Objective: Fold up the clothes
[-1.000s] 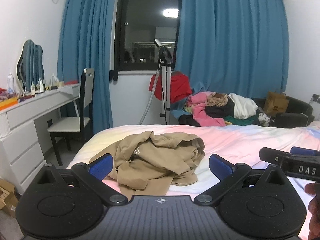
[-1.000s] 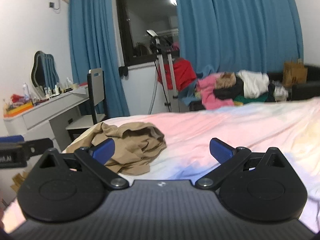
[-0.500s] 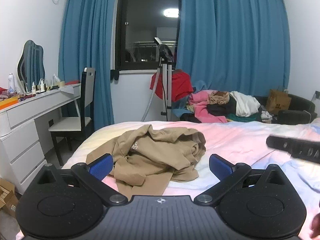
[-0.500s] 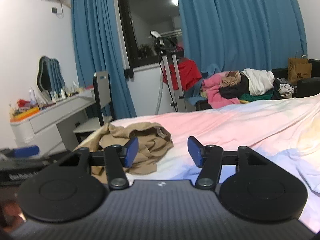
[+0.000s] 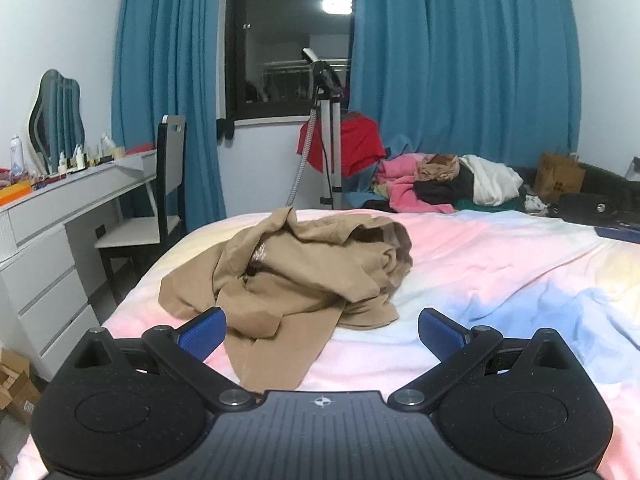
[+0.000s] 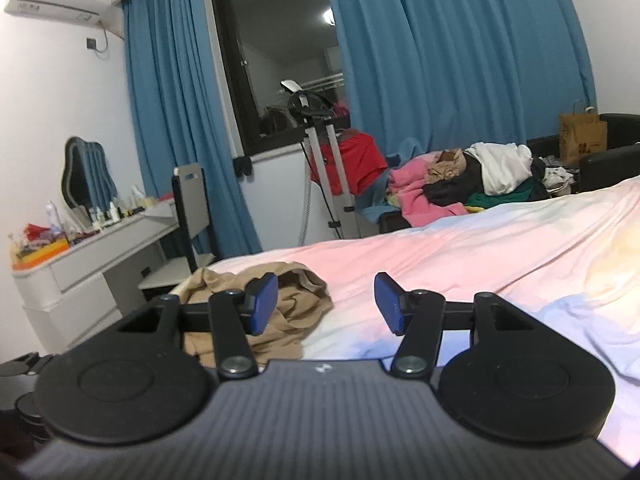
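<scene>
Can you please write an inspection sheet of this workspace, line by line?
Surface: bed sheet, pastel, wrinkled.
Job's things: tan garment, crumpled, unfolded, near the bed's left edge.
Clutter: clothes pile beyond the bed; bottles on dresser.
Grippers: left tool open wide, empty, garment just ahead; right tool partly open, empty.
Cables: hose hanging by the tripod.
Surroundings: blue curtains, dark window, chair, paper bag.
</scene>
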{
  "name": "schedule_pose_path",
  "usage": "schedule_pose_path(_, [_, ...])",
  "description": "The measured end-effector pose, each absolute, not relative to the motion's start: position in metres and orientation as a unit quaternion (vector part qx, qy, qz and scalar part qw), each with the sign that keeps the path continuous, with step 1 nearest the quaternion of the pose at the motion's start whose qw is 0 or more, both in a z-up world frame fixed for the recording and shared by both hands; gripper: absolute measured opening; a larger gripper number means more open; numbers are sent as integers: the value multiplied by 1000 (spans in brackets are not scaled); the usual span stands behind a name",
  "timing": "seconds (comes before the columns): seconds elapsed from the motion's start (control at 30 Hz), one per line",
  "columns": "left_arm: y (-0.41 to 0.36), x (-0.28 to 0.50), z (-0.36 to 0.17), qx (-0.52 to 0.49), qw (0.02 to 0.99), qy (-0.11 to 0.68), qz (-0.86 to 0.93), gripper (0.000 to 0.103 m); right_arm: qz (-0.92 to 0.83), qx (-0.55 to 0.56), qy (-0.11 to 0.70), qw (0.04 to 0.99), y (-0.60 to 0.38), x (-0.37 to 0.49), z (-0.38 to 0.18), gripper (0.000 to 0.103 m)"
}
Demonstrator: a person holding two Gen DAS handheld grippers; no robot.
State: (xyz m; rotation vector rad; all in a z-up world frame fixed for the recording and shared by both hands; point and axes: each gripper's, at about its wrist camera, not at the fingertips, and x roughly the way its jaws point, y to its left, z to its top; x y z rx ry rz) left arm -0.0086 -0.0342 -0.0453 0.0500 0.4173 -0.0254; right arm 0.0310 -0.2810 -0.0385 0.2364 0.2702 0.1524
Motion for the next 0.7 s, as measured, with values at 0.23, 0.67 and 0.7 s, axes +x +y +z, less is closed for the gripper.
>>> schedule_pose_path(0.23, [-27,-19,-47,22,981,193,10,103,82,128,139,978,-285,23,-35,58])
schedule_pose_path(0.67, [-38,-25,-47,52,975,213,14,103,73,127,132,980,-292,3,-21,64])
schedule_pose_path(0.7, [-40,-20,-49,55,974,219,13,102,70,124,131,981,-292,3,-21,64])
